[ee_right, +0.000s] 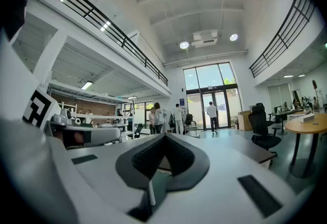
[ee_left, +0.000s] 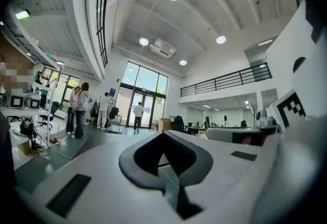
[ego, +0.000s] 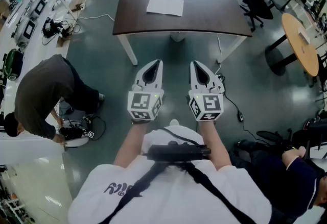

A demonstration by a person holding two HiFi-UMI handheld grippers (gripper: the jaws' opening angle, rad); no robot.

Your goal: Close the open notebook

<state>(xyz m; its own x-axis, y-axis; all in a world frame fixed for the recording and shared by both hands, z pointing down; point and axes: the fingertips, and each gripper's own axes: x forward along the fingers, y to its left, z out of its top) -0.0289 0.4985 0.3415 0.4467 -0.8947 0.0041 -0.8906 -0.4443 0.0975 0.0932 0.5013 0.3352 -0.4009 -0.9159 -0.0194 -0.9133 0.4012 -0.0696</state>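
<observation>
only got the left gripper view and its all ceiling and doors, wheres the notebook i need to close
Observer: The open notebook lies flat on the dark table, toward its far side, about midway across.
Operator: how near are the grippers
Observer: Both stop short of the table's near edge. The left gripper and the right gripper are held side by side over the floor, pointing at the table.
Operator: right one holding anything
Observer: No, its jaws are together with nothing between them.
</observation>
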